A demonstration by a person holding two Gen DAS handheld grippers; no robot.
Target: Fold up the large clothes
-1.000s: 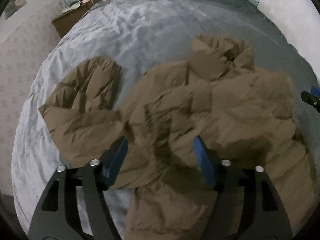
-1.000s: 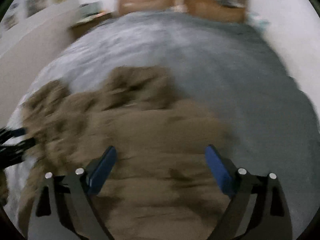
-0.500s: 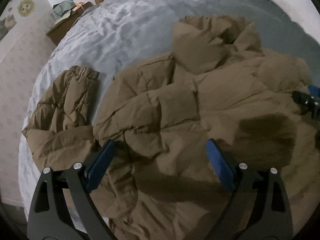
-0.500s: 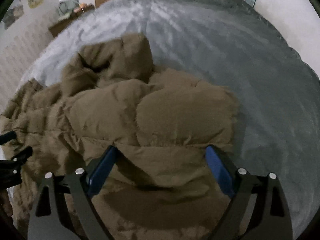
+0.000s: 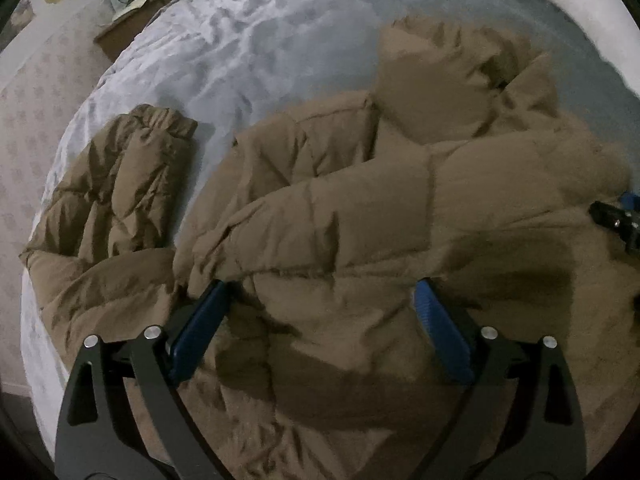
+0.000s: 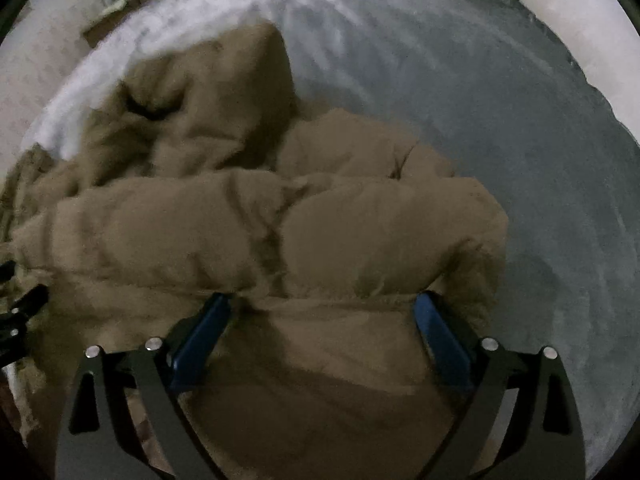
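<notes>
Left gripper (image 5: 320,316) stood spread wide over the brown puffer jacket (image 5: 360,208), blue pads clear of the fabric on both sides; its jaws had just been opening, with a quilted fold of the jacket lying between them but not pinched. Gripper pointed steeply down at the garment.

Right gripper (image 6: 322,320) likewise spread wide, blue pads either side of a padded ridge of the jacket (image 6: 280,232), nothing clamped. Whether the pad tips brushed the fabric could not be told. Right-wrist view slightly blurred.

Each gripper showed at the margin of the other's view: the right one (image 5: 616,220) at the right margin of the left-wrist view, the left one (image 6: 20,312) at the left margin of the right-wrist view, both over the jacket.

Jacket lay crumpled on the grey bedspread (image 5: 248,52), toward the near edge of the bed. One sleeve (image 5: 116,184) was flung out toward the bed's left edge, cuff pointing to the far end. Hood (image 5: 448,80) bunched at the far side of the body, toward the bed's middle.

Beyond the bed's far left corner: a wooden bedside cabinet (image 5: 132,28) with clutter on top, beside a patterned wall (image 5: 28,120).
</notes>
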